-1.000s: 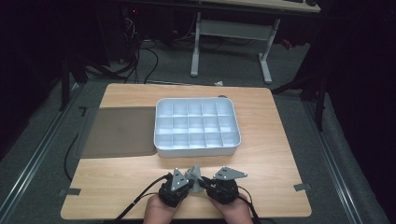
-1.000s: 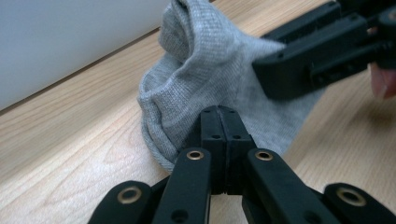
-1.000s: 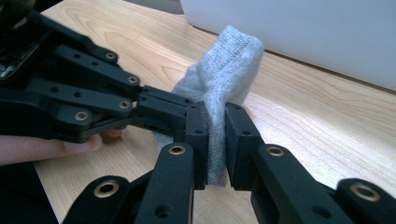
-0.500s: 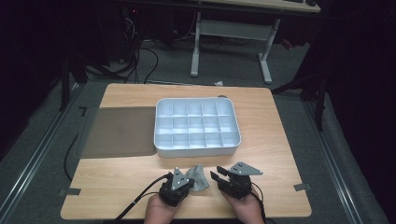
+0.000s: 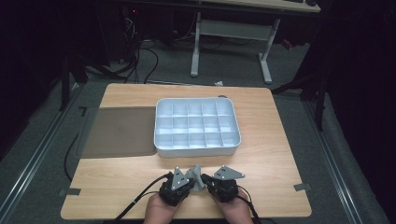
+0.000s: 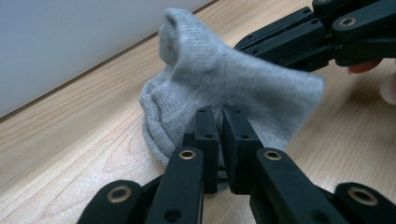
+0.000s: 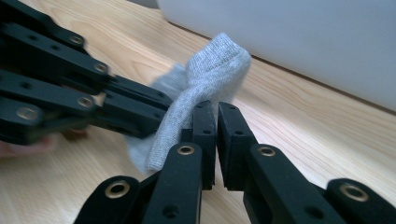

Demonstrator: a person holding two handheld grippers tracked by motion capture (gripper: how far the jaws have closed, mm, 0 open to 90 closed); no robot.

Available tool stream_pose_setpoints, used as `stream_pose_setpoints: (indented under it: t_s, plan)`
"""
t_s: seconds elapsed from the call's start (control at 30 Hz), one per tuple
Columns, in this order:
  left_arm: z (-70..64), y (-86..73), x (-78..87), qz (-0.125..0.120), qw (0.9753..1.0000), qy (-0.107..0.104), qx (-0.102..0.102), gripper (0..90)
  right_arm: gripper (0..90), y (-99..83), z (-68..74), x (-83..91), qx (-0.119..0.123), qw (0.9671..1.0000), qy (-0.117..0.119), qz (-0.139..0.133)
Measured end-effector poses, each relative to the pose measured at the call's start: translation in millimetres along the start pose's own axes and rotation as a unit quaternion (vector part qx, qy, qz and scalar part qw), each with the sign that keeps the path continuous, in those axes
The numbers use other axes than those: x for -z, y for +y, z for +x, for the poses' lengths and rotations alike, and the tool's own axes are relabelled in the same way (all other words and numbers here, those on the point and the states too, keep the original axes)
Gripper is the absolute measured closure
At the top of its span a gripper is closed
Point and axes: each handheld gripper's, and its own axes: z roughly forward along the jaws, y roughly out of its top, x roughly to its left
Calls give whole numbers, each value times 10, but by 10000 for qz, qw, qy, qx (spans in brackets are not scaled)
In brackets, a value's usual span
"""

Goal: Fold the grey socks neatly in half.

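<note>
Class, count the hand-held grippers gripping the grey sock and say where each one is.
2. The left hand-held gripper and the right hand-held gripper meet at the grey sock near the table's front edge, both shut on it.

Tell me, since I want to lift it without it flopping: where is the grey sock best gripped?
Probably by its two opposite edges, one gripper from each side. The grey sock is limp and bunched on the table, and the left gripper and right gripper already pinch it that way.
</note>
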Motion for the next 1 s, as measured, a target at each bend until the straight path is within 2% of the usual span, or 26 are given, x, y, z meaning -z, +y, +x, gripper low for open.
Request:
stream_pose_setpoints:
  t_s: [0.17,0.4,0.57,0.67,0.83,1.0]
  plan:
    - [-1,3,-2,7,10000,36,-19,848,900,102,99,-50,313,9995,8,26]
    - [6,8,-1,-30,10000,20,61,819,900,58,63,-41,235,9997,52,-48]
    - [63,-1,12,-111,9993,-201,305,782,900,25,11,-41,145,9999,30,-54]
    - [68,1,17,-140,9991,-241,329,788,900,17,-16,-37,98,9999,28,-62]
    - [81,15,97,-329,9984,-279,375,762,900,-7,-37,-52,88,10000,3,-10]
    - [127,50,285,-676,9972,-118,302,738,900,-20,-21,-64,89,10000,10,30]
